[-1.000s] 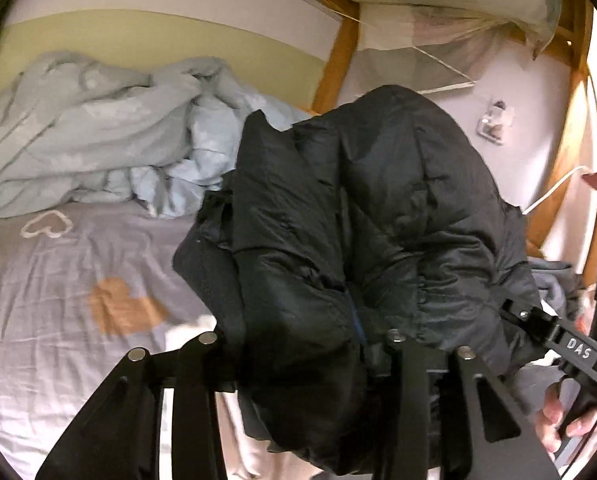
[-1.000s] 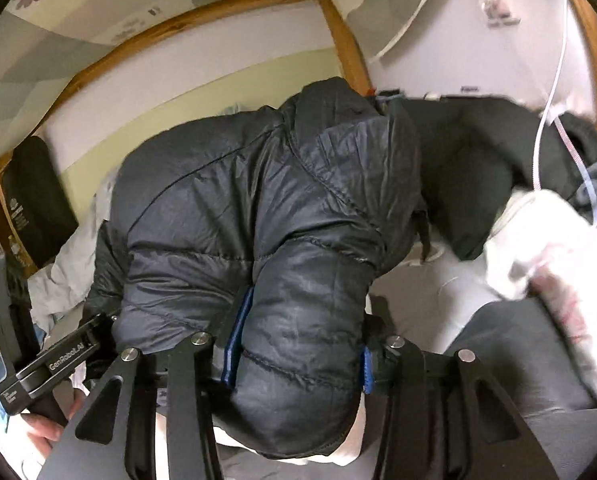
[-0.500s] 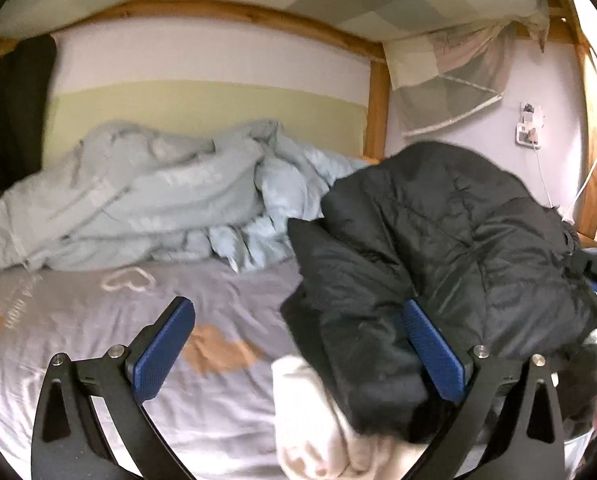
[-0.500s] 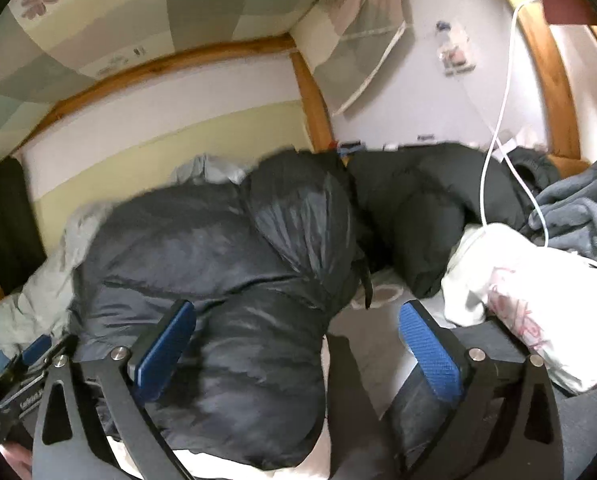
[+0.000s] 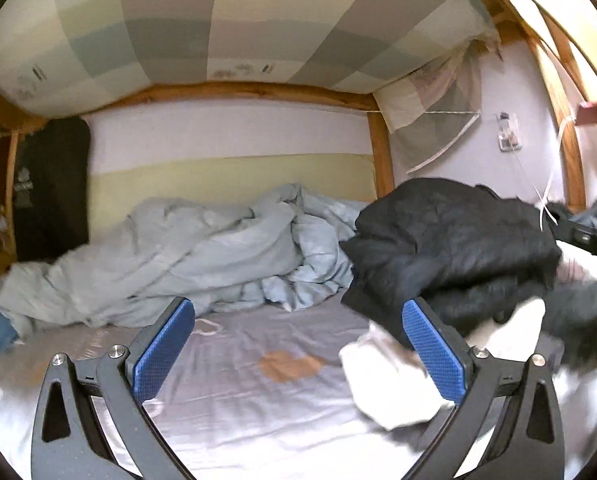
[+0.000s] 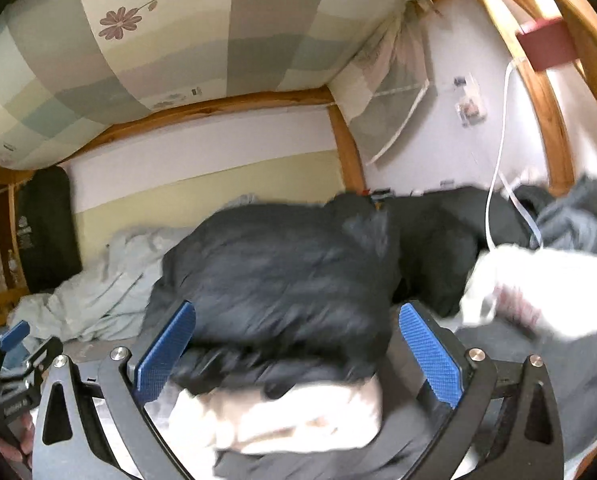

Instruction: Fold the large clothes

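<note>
A folded black puffer jacket (image 5: 450,248) lies on a cream garment (image 5: 390,384) at the right side of the bed. My left gripper (image 5: 298,344) stands open to the left of it, with only the lavender sheet between its blue pads (image 5: 164,344). In the right wrist view the same jacket (image 6: 282,280) rests on the cream garment (image 6: 298,412) just ahead of my right gripper (image 6: 298,354). That gripper is open too, and its pads (image 6: 428,352) stand apart from the fabric. The view is blurred by motion.
A crumpled light blue duvet (image 5: 178,256) fills the back of the bed. Behind the jacket lie another black coat (image 6: 450,240), a white printed garment (image 6: 538,292) and a grey one (image 6: 578,224). A white cable (image 6: 494,200) hangs from the wall. Wooden bunk posts (image 5: 380,160) frame the space.
Both grippers were shut on the black jacket; they have opened, let it go and drawn back. The jacket now rests on the cream garment.
</note>
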A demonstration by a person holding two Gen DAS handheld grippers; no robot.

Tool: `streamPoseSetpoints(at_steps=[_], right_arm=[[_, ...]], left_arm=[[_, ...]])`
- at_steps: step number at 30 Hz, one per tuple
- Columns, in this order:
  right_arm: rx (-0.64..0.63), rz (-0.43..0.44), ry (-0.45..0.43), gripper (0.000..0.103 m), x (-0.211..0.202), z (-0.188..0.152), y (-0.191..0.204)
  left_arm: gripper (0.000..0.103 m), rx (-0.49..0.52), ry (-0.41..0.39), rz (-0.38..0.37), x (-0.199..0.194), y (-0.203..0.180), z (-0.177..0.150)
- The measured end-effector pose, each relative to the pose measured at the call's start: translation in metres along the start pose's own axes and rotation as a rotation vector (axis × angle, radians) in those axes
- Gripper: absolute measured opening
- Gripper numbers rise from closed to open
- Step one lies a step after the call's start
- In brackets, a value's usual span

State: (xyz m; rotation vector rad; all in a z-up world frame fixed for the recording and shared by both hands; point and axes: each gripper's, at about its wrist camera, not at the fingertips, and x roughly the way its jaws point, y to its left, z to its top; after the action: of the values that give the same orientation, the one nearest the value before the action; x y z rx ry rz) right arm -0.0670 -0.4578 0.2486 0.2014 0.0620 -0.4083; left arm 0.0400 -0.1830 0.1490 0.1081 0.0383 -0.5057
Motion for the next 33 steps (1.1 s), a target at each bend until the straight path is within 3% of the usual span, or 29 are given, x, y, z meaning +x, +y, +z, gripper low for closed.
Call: streamPoseSetpoints(at_steps=[10, 14, 19, 23, 33], right_arm=[[-0.077, 0.007, 0.057, 0.103, -0.014, -0.09, 0.047], [-0.126, -0.055, 0.043, 0.103, -0.011, -0.128, 0.057], [-0.145, -0.065, 0.056, 0.103, 0.008, -0.16, 0.062], [-0.158, -0.071, 0.115, 0.103, 0.025, -0.166, 0.065], [-0.243, -0.069, 0.122, 0.103, 0.03, -0.172, 0.081]], left_arm=[[0.103, -0.032, 0.044, 0.064, -0.043, 0.022, -0.076], [0.103, -0.079, 0.081, 0.097, -0.035, 0.032, -0.101], [0.103, -0.068, 0.104, 0.136, -0.02, 0.034, -0.124], [0.103, -0.113, 0.126, 0.148, -0.015, 0.041, -0.129], [0.103, -0.045, 0.119, 0.17, -0.016, 0.027, -0.131]])
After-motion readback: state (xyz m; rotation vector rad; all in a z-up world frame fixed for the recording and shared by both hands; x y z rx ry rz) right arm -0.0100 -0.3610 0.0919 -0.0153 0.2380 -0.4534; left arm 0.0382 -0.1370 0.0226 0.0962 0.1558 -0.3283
